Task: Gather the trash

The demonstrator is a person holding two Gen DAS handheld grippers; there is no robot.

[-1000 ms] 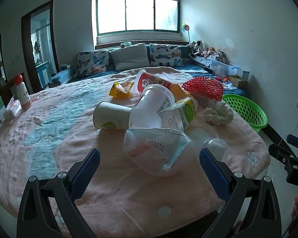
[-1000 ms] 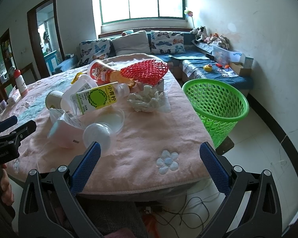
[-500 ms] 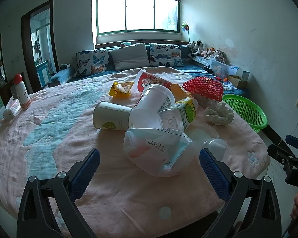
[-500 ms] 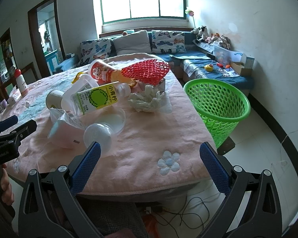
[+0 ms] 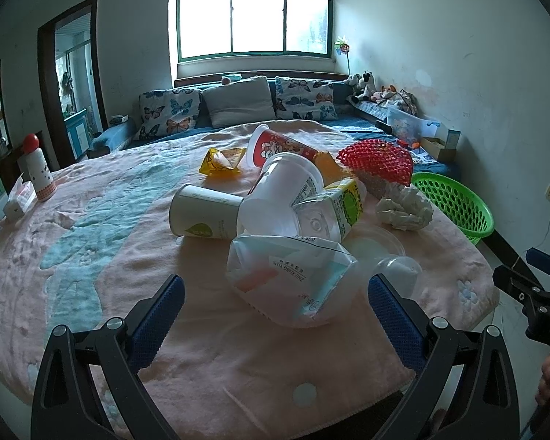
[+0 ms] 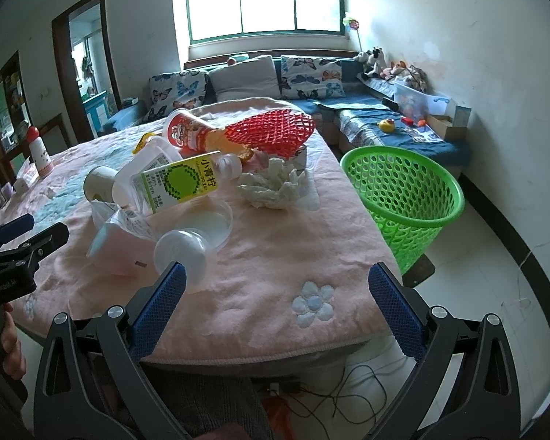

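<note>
Two grippers, both spread wide and empty: my left gripper [image 5: 275, 306] hangs over the near edge of the table [image 5: 238, 359], my right gripper [image 6: 275, 302] over its near right corner. The trash sits heaped toward the table's right side. Nearest my left gripper is a crumpled plastic bag [image 5: 293, 278], with a clear domed lid [image 6: 181, 251] just beside it. Behind them lie a paper cup [image 5: 201, 214], a juice bottle [image 6: 179, 183], a wad of tissue [image 6: 271, 185] and red foam netting [image 6: 275, 132]. The green basket [image 6: 407, 190] stands on the floor beside the table's right edge. I judge the bag light, limp and slippery; I would pinch a raised fold near its top, not the flat side.
</note>
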